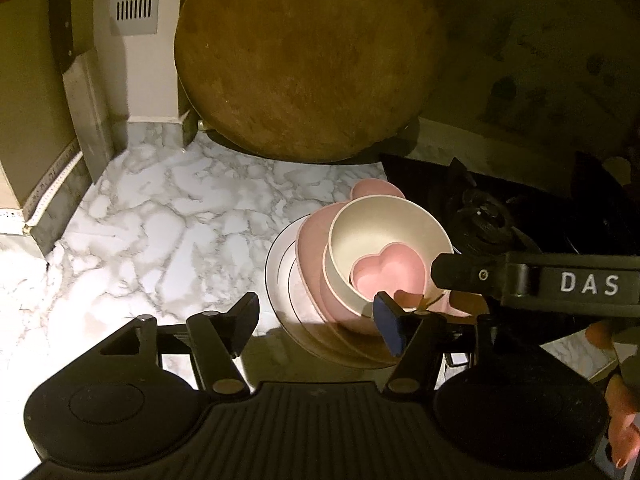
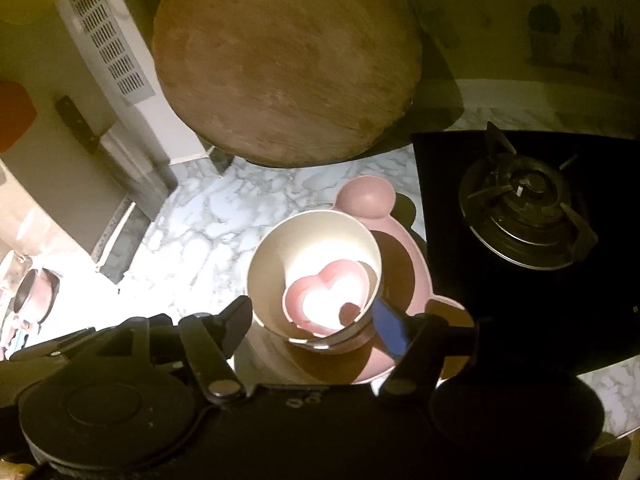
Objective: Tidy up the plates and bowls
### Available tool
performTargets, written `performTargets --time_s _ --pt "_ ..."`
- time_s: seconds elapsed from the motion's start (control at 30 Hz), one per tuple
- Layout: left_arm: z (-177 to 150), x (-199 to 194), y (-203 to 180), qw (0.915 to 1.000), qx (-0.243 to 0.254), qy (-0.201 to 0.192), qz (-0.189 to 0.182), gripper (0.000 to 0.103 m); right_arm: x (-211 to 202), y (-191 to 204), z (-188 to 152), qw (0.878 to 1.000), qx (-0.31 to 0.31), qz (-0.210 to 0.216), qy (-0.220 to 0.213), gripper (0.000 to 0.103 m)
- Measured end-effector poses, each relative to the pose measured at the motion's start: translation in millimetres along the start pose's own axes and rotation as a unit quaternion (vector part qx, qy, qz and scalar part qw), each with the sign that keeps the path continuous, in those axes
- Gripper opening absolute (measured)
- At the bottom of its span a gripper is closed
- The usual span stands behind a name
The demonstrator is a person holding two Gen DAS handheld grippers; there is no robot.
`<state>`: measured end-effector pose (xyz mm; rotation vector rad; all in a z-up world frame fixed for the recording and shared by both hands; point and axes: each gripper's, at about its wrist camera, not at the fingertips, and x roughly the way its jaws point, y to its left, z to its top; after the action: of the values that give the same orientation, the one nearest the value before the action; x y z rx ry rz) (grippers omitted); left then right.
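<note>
Between my right fingers (image 2: 312, 328), spread wide, sits the cream bowl (image 2: 276, 264) holding the heart dish (image 2: 320, 304), stacked on pink plates (image 2: 404, 256) on the bench (image 2: 208, 216). Left fingers (image 1: 316, 320), also spread, hover just left.

Dim, yellowish fisheye views; glare whitens the marble counter (image 1: 168, 216) at left, corners dark.

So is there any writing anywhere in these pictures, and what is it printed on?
"DAS": white letters on the black body of the right tongs, seen from the left camera.
Dark lettering on the wall picture beside the potted plants, top right of the right camera: cut off and too blurred to read.
Nothing readable on the bowls, plates, round wooden board or stove.
</note>
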<state>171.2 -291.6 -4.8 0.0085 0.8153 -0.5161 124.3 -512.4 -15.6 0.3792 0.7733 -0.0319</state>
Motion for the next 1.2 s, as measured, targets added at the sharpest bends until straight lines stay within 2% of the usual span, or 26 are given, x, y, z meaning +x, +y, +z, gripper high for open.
performTargets --time_s 0.07,0.17,0.37,0.4,0.47,0.67,0.97,1.2 --pt "-3.4 -6.1 1.1 1.0 0.003 -0.007 0.0 0.063 -5.7 1.2 -4.1 1.0 -0.005 0.005 -0.01 0.076" --pt "-9.4 -16.6 3.4 0.9998 0.005 -0.021 -0.001 0.073 -15.0 3.3 -10.1 0.999 -0.017 0.012 -0.027 0.08" --pt "-20.5 -36.7 4.2 0.9983 0.016 -0.055 -0.006 0.08 -33.8 7.9 -23.5 0.997 -0.043 0.022 -0.067 0.083" --pt "-22.3 -39.7 4.4 0.9979 0.019 -0.061 -0.007 0.08 -36.8 9.2 -26.0 0.996 -0.049 0.024 -0.075 0.084" --pt "-26.4 -45.6 4.1 0.997 0.023 -0.073 -0.005 0.081 -43.4 11.2 -31.0 0.993 -0.058 0.03 -0.096 0.095" --pt "-35.8 -59.6 2.4 0.9945 0.032 -0.099 -0.007 0.101 -59.5 14.1 -42.8 0.986 -0.077 0.035 -0.141 0.101" --pt "-48.3 -69.0 10.1 0.9935 0.016 -0.112 0.007 0.101 -70.9 17.0 -60.1 0.978 -0.092 0.038 -0.181 0.103" --pt "-58.8 -76.5 15.7 0.9938 0.001 -0.111 0.01 0.101 -70.4 15.2 -69.5 0.978 -0.095 0.031 -0.184 0.103"
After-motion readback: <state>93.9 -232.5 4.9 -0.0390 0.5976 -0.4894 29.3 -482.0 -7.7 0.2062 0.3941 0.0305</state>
